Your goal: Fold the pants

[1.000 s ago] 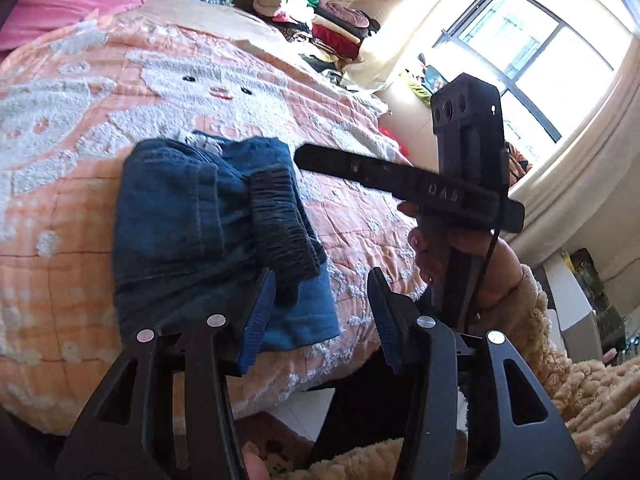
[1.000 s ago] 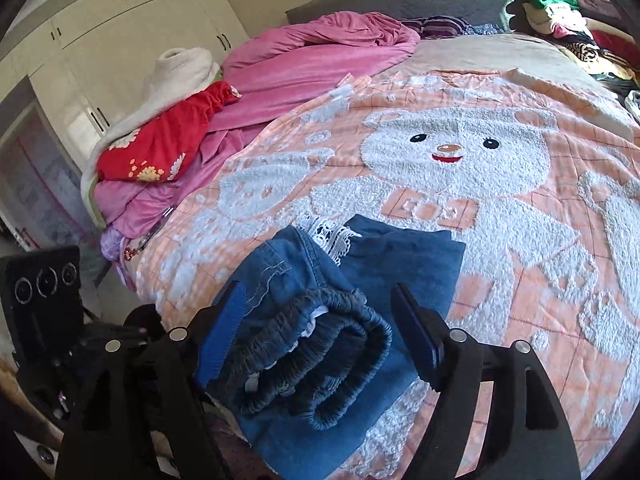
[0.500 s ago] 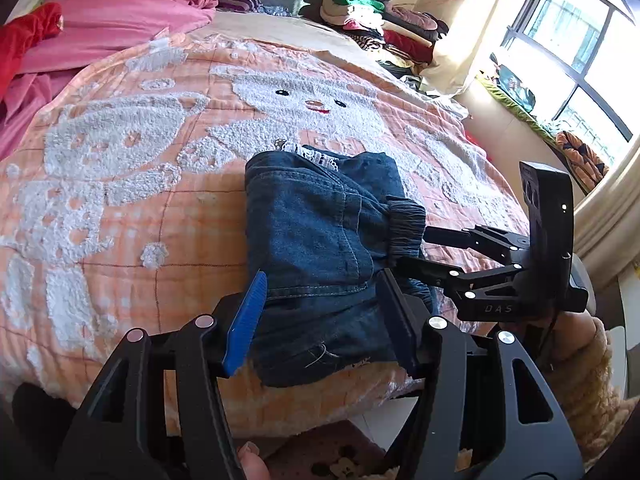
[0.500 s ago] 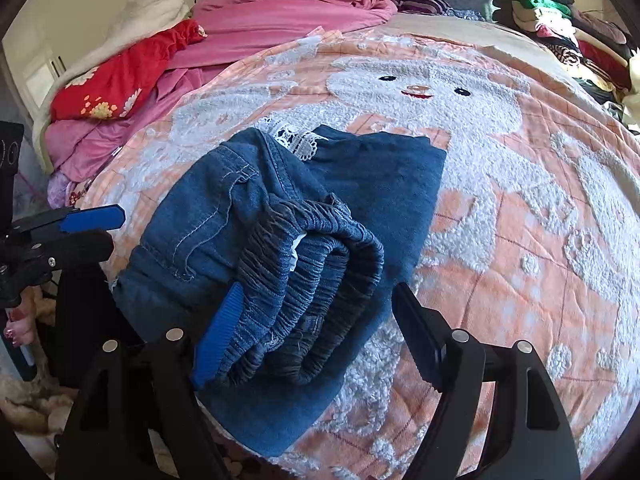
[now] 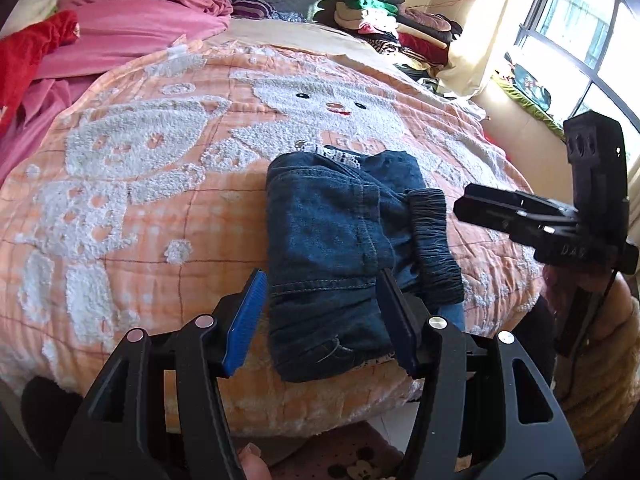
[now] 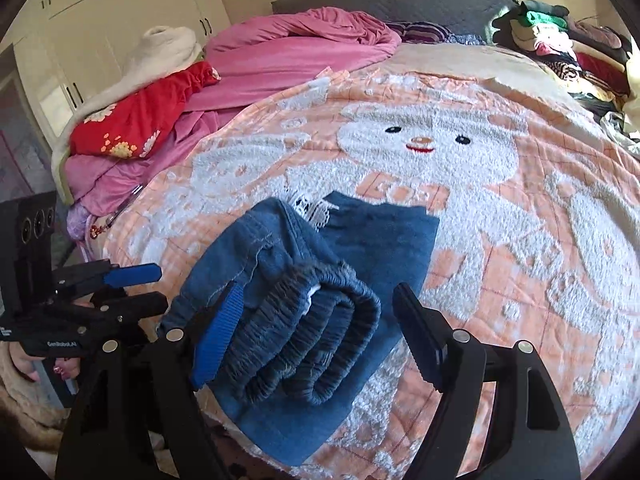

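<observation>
Folded blue denim pants (image 5: 340, 240) lie in a compact bundle near the front edge of the bed, with the dark elastic waistband (image 6: 308, 336) curled on top. My left gripper (image 5: 320, 320) is open, its jaws standing either side of the bundle's near end, above it. My right gripper (image 6: 320, 328) is open, its jaws around the waistband end without closing on it. Each gripper shows in the other's view: the right one (image 5: 520, 212) beside the pants, the left one (image 6: 120, 284) at the bed's edge.
The bed is covered by an orange blanket with white bears (image 6: 500, 208). A pink duvet (image 6: 288, 56) and red garment (image 6: 136, 120) lie at the head. Stacked clothes (image 5: 384, 20) sit at the far corner. A window (image 5: 580, 32) is to the right.
Both grippers have pulled back slightly from the pants and stayed open. The left view has swung left, centring on the bundle. The pants lie still on the bed.
</observation>
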`<act>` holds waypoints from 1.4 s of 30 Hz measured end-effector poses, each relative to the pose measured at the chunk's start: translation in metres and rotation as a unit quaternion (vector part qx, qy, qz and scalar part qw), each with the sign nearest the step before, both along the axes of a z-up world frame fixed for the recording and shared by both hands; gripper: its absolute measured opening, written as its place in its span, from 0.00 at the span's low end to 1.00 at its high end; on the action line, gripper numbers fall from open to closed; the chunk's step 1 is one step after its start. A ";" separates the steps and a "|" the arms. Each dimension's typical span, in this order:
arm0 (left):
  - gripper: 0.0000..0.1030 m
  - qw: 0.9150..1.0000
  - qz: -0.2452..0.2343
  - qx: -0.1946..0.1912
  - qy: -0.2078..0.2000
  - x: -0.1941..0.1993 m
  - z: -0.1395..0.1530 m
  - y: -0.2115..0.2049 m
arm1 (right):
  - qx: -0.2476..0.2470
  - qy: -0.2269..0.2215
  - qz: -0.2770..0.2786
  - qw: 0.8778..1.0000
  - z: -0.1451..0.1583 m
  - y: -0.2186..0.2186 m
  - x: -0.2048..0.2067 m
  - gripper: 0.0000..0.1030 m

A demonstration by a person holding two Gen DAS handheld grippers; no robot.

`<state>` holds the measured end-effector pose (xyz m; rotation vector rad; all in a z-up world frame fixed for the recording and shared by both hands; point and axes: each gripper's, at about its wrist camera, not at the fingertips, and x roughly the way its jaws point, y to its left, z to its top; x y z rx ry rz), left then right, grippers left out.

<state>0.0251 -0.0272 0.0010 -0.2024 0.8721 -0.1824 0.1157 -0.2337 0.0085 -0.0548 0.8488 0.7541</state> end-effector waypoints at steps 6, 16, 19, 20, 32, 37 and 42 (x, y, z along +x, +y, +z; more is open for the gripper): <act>0.22 1.000 0.013 -0.022 0.000 -0.001 0.000 0.006 | -0.017 -0.013 0.015 1.000 0.014 0.026 0.033 0.74; 0.17 0.997 -0.063 0.023 0.048 -0.004 -0.031 -0.043 | -0.116 0.017 0.097 0.988 -0.026 0.096 0.068 0.47; 0.17 0.996 -0.070 0.039 0.048 -0.008 -0.036 -0.049 | -0.157 0.017 0.117 0.981 -0.045 0.107 0.062 0.26; 0.17 0.996 -0.072 0.036 0.047 -0.008 -0.036 -0.048 | -0.158 0.016 0.118 0.980 -0.049 0.107 0.061 0.22; 0.17 0.996 -0.066 0.002 0.052 -0.008 -0.034 -0.038 | -0.164 0.002 0.068 0.984 -0.061 0.099 0.074 0.14; 0.17 0.996 -0.065 0.001 0.053 -0.008 -0.033 -0.037 | -0.148 0.010 0.050 0.988 -0.061 0.093 0.076 0.22; 0.18 0.996 -0.068 0.000 0.054 -0.008 -0.032 -0.037 | -0.144 0.009 0.042 0.989 -0.058 0.091 0.075 0.27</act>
